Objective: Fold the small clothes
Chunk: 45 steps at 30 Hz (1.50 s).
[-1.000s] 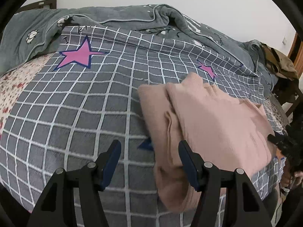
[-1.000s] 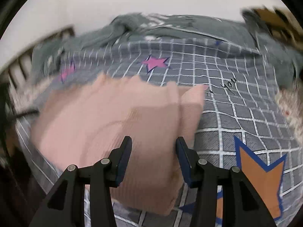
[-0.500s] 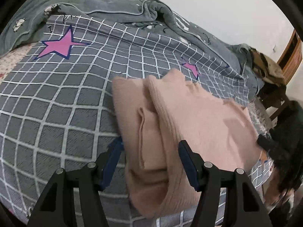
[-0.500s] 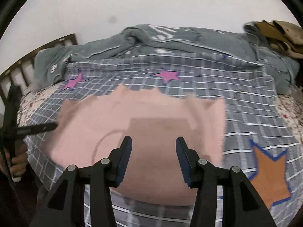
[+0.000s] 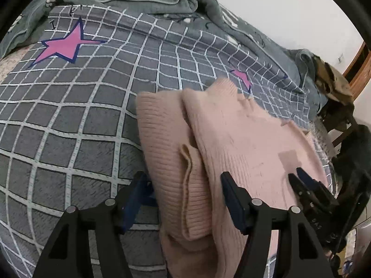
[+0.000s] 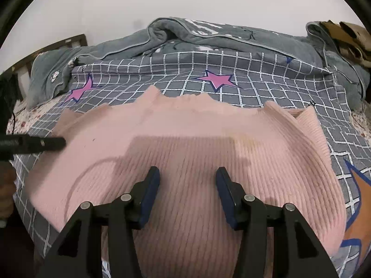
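Pink ribbed knit sweater [image 5: 243, 143], partly folded, lies flat on the grey white-grid bedsheet with pink stars [image 5: 69, 120], near the bed's front edge. One side panel is folded in, forming a long doubled strip along the garment's edge [image 5: 185, 185]. Left gripper [image 5: 183, 185] has its blue-padded jaws apart, straddling that folded strip low over the fabric; can't tell whether the pads touch it. Right gripper [image 6: 187, 180] also has its jaws spread, hovering over the middle of the sweater [image 6: 185, 153], nothing between its fingers. In the left wrist view the right gripper's tips [image 5: 299, 180] sit over the sweater's far edge. Rumpled grey quilt [image 6: 208, 39] is bunched along the back of the bed against the white wall [image 6: 185, 0].
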Each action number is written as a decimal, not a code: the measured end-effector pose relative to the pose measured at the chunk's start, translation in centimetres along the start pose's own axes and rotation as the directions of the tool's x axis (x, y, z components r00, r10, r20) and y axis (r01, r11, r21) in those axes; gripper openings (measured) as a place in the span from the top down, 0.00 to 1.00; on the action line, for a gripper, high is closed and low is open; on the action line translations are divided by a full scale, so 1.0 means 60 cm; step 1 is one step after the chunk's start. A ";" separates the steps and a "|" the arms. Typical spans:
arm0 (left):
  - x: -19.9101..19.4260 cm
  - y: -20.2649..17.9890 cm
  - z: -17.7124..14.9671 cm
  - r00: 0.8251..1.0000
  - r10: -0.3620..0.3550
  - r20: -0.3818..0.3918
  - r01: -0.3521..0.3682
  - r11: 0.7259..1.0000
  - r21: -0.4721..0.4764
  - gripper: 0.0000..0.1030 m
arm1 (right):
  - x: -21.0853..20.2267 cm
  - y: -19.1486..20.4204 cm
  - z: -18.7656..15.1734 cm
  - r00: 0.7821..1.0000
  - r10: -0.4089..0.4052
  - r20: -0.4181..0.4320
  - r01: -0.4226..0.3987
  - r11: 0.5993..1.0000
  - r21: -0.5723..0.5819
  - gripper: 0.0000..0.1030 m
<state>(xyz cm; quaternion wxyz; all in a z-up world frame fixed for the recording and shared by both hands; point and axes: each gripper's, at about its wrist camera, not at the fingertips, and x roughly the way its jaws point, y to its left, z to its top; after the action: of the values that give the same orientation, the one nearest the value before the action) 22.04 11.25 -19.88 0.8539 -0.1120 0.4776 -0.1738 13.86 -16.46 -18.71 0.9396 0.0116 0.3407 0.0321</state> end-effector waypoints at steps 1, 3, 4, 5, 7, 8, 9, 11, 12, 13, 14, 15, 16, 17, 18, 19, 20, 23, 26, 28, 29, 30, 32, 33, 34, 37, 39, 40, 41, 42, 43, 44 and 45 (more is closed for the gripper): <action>0.002 -0.005 -0.002 1.000 0.004 0.009 -0.004 1.000 0.015 0.33 | 0.001 0.003 -0.002 1.000 -0.009 0.006 0.010 1.000 -0.007 0.52; 0.010 -0.014 -0.003 1.000 0.025 0.010 -0.025 0.999 0.041 0.30 | 0.002 0.012 -0.009 0.999 -0.033 0.018 0.034 0.999 -0.040 0.52; 0.015 -0.020 -0.004 0.999 0.038 0.012 -0.039 0.998 0.054 0.30 | 0.002 0.015 -0.011 0.999 -0.042 0.022 0.043 0.998 -0.053 0.52; 0.018 -0.025 -0.005 0.999 0.047 0.015 -0.048 0.997 0.061 0.30 | 0.003 0.017 -0.013 0.999 -0.049 0.024 0.050 0.997 -0.054 0.52; 0.020 -0.028 -0.003 0.998 0.055 0.016 -0.056 0.997 0.054 0.31 | 0.002 0.018 -0.014 0.998 -0.059 0.022 0.060 0.997 -0.046 0.52; 0.019 -0.029 -0.002 0.998 0.055 0.015 -0.056 0.997 0.046 0.38 | 0.002 0.020 -0.015 0.997 -0.068 0.021 0.069 0.996 -0.049 0.52; 0.019 -0.030 -0.002 0.999 0.052 0.014 -0.053 0.998 0.037 0.42 | 0.000 0.024 -0.017 0.997 -0.079 0.019 0.080 0.995 -0.056 0.52; 0.012 -0.033 0.000 0.998 0.059 0.021 -0.060 0.998 0.023 0.65 | -0.010 0.029 -0.022 0.996 -0.089 0.017 0.090 0.993 -0.079 0.52; 0.009 -0.035 0.001 0.998 0.058 0.023 -0.059 0.998 0.021 0.71 | -0.016 0.030 -0.024 0.996 -0.083 0.013 0.084 0.993 -0.082 0.52; 0.004 -0.038 0.003 0.998 0.056 0.023 -0.056 0.998 0.017 0.74 | -0.023 0.028 -0.027 0.997 -0.073 0.008 0.074 0.994 -0.080 0.52; -0.002 -0.041 0.005 0.998 0.054 0.026 -0.054 0.998 0.013 0.76 | -0.032 0.027 -0.030 0.998 -0.059 0.002 0.059 0.995 -0.076 0.52; -0.006 -0.044 0.006 0.998 0.053 0.030 -0.054 0.998 0.014 0.76 | -0.044 0.026 -0.036 0.999 -0.040 -0.006 0.039 0.996 -0.075 0.52; -0.012 -0.052 0.008 0.997 0.061 0.039 -0.062 0.998 0.026 0.77 | -0.050 0.025 -0.042 0.999 -0.031 -0.013 0.030 0.997 -0.077 0.52; -0.018 -0.059 0.009 0.997 0.067 0.047 -0.068 0.997 0.036 0.77 | -0.059 0.024 -0.052 0.999 -0.011 -0.031 0.008 0.997 -0.083 0.52; -0.026 -0.068 0.010 0.996 0.070 0.055 -0.072 0.996 0.045 0.77 | -0.063 0.022 -0.060 0.999 0.005 -0.048 -0.009 0.996 -0.084 0.52; -0.032 -0.076 0.012 0.996 0.073 0.060 -0.076 0.996 0.049 0.77 | -0.070 0.019 -0.071 0.997 0.027 -0.068 -0.032 0.996 -0.082 0.52; -0.039 -0.084 0.014 0.995 0.076 0.067 -0.080 0.996 0.049 0.77 | -0.077 0.016 -0.079 0.997 0.039 -0.073 -0.045 0.995 -0.084 0.52; -0.058 -0.108 0.021 0.994 0.074 0.086 -0.078 0.996 0.052 0.77 | -0.112 -0.006 -0.094 0.994 0.083 -0.066 -0.089 0.993 -0.082 0.52; -0.069 -0.141 0.028 0.992 0.087 0.095 -0.094 0.994 0.064 0.78 | -0.144 -0.039 -0.091 0.994 0.095 -0.052 -0.098 0.994 -0.055 0.52; -0.074 -0.169 0.032 0.990 0.104 0.100 -0.112 0.991 0.078 0.78 | -0.167 -0.067 -0.084 0.997 0.077 -0.026 -0.078 0.996 -0.039 0.52; -0.075 -0.182 0.034 0.989 0.108 0.103 -0.117 0.990 0.084 0.78 | -0.177 -0.083 -0.080 0.998 0.067 -0.013 -0.068 0.997 -0.031 0.52; -0.076 -0.196 0.036 0.988 0.112 0.105 -0.122 0.988 0.090 0.78 | -0.188 -0.101 -0.076 0.998 0.056 0.002 -0.056 0.998 -0.021 0.52; -0.077 -0.231 0.040 0.987 0.116 0.108 -0.128 0.986 0.109 0.78 | -0.207 -0.138 -0.070 0.999 0.037 0.023 -0.037 0.999 0.002 0.51; -0.076 -0.253 0.042 0.987 0.120 0.107 -0.133 0.984 0.123 0.78 | -0.213 -0.154 -0.067 0.999 0.030 0.030 -0.031 0.999 0.010 0.51; -0.074 -0.271 0.043 0.986 0.126 0.106 -0.139 0.981 0.135 0.78 | -0.222 -0.174 -0.065 0.999 0.019 0.039 -0.020 1.000 0.020 0.51; -0.059 -0.326 0.044 0.989 0.119 0.092 -0.133 0.978 0.161 0.78 | -0.243 -0.219 -0.065 0.999 -0.012 0.048 0.010 0.999 0.041 0.51; -0.045 -0.356 0.043 0.991 0.108 0.077 -0.120 0.978 0.173 0.78 | -0.259 -0.251 -0.069 0.998 -0.028 0.060 0.024 0.998 0.064 0.50; -0.032 -0.377 0.040 0.992 0.105 0.069 -0.116 0.976 0.182 0.78 | -0.265 -0.266 -0.073 0.998 -0.030 0.061 0.025 0.997 0.076 0.49; -0.022 -0.392 0.036 0.993 0.103 0.063 -0.113 0.975 0.189 0.78 | -0.267 -0.275 -0.074 0.998 -0.029 0.060 0.024 0.996 0.083 0.49; -0.006 -0.411 0.032 0.994 0.099 0.052 -0.108 0.974 0.199 0.78 | -0.271 -0.287 -0.079 0.998 -0.030 0.055 0.025 0.996 0.090 0.49; 0.005 -0.423 0.027 0.994 0.097 0.043 -0.104 0.974 0.203 0.78 | -0.272 -0.296 -0.083 0.998 -0.032 0.049 0.028 0.995 0.093 0.49; 0.021 -0.437 0.021 0.995 0.092 0.030 -0.096 0.973 0.210 0.78 | -0.272 -0.305 -0.090 0.999 -0.037 0.036 0.034 0.995 0.093 0.49; 0.035 -0.448 0.015 0.996 0.089 0.017 -0.090 0.972 0.217 0.78 | -0.271 -0.312 -0.094 0.999 -0.040 0.025 0.038 0.995 0.092 0.49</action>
<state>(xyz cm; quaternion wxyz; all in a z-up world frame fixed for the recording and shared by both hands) 18.69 -14.18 -11.43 0.8696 0.0033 0.4573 -0.1860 -1.22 -36.25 -13.45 0.9429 0.0484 0.3294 -0.0020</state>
